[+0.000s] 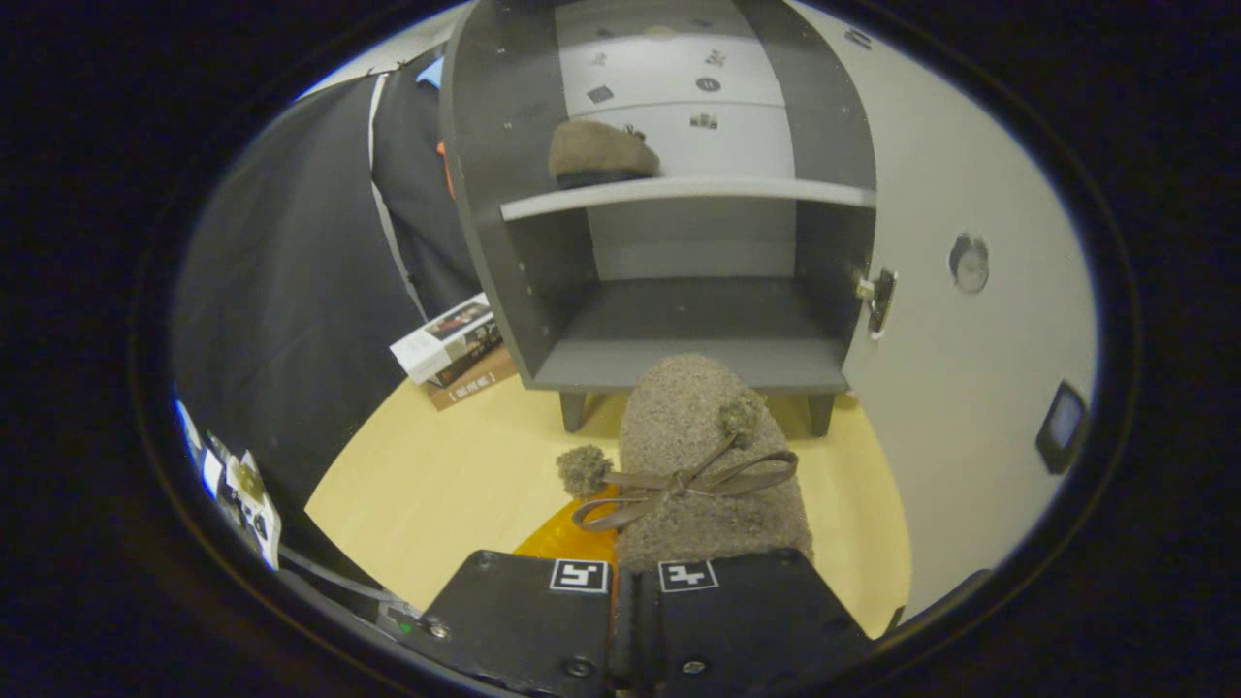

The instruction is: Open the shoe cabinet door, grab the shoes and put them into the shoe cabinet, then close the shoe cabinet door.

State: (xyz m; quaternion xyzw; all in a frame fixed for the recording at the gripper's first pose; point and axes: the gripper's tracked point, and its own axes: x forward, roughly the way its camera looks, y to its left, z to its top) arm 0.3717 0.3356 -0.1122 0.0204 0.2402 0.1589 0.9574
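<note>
1. The fuzzy shoe [713,465], just ahead of the claw [635,582], looks light and soft; its rear edge seems the sensible hold.
2. The claw's fingers sit nearly closed, apparently pinching that edge.
3. Beyond stands the open shoe cabinet [679,359], with another shoe [601,153] shelved.

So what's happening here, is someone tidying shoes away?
Yes. A hand-held tool has its two fingers nearly together at the heel end of a fuzzy brown shoe with a bow, its toe pointing toward the open shoe cabinet. Whether both fingers actually press on the shoe can't be made out. The cabinet door is swung open to the side. A matching shoe already sits on the upper shelf; the lower compartment holds nothing yet. The door remains to be closed.
</note>
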